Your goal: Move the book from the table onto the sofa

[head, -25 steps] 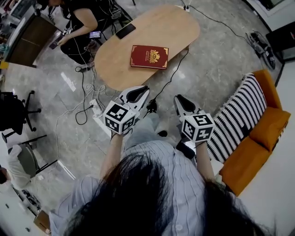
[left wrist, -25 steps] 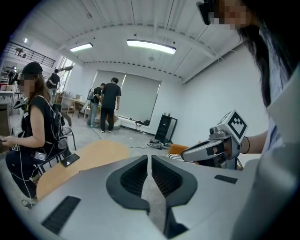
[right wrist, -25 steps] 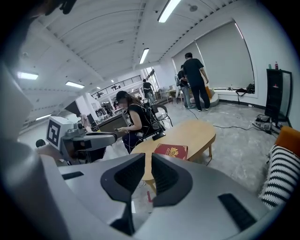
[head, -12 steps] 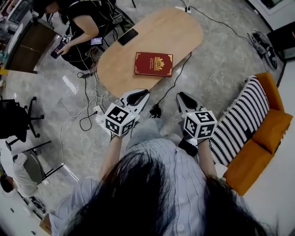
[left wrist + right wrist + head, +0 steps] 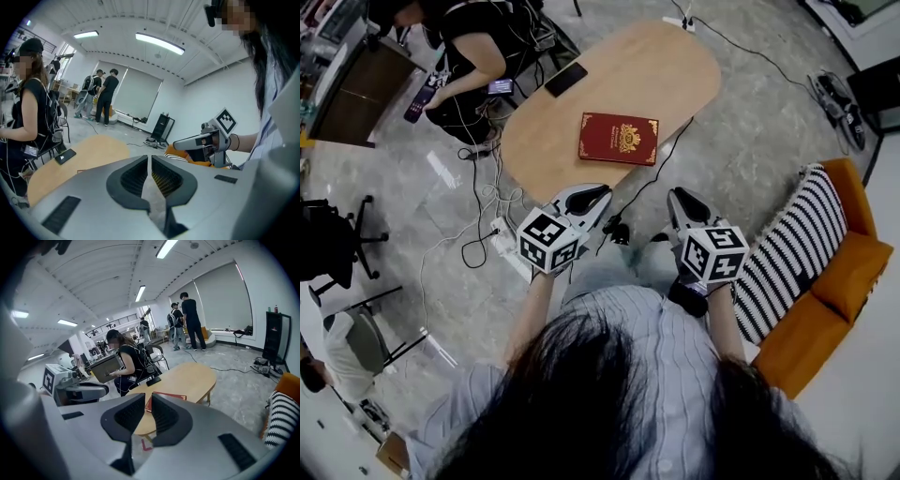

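On the oval wooden table [image 5: 661,70] ahead of me, the red book [image 5: 619,139] lies flat with its cover up, toward the near edge. A dark phone [image 5: 565,79] lies farther back. I hold my left gripper [image 5: 598,195] and right gripper [image 5: 678,197] short of the table, both with jaws closed on nothing. Off to my right sits the orange sofa [image 5: 853,267], a striped cushion [image 5: 778,248] against it.

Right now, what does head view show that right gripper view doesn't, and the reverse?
Head view only: the marker cube on the right gripper, a black office chair. Right gripper view only: people standing by the window blind, ceiling lights. Both: the red book on the table, the seated person, the left gripper, the striped cushion on the orange sofa.
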Motion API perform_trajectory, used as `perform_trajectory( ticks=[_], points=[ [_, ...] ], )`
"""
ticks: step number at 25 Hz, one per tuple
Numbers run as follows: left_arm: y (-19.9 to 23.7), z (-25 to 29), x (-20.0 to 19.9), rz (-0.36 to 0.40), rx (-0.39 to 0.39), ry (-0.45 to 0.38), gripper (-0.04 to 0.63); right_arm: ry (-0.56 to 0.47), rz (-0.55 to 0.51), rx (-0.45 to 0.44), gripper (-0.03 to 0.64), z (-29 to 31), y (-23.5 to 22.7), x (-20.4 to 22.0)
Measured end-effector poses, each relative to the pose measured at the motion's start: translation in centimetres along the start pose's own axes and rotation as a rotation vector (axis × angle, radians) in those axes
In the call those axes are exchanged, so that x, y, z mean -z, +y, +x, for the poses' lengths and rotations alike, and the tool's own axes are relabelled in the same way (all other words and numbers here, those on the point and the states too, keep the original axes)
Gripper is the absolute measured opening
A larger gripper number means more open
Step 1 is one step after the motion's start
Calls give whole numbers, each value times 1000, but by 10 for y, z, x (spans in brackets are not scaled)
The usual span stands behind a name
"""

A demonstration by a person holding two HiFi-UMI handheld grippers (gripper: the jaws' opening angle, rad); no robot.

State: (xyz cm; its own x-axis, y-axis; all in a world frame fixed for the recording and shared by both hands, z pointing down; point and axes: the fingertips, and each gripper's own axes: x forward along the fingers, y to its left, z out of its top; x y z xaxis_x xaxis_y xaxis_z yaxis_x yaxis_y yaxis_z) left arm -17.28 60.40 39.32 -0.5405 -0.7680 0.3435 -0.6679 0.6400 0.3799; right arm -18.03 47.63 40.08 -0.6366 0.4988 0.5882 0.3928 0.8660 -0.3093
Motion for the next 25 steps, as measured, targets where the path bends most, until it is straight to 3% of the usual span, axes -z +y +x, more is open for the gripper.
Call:
perform_trajectory(
  ticks=[7,10,14,19,25],
  points=[
    [18,31,0,-51,19,-55,15,6,41,10,54,26,-43,-16],
    [37,44,13,-55,7,-29,17,28,48,-4,54,48,-65,-18],
    [68,52,30,-78,-80,46,17,98,12,-33,54,78,-91,-16],
    [108,64,37,-167,-219,38,17,167,51,-83,54,120,-118,-15],
    [148,81,55,-252,-318,73,17,278,63,-127,54,171,-138,10]
  ],
)
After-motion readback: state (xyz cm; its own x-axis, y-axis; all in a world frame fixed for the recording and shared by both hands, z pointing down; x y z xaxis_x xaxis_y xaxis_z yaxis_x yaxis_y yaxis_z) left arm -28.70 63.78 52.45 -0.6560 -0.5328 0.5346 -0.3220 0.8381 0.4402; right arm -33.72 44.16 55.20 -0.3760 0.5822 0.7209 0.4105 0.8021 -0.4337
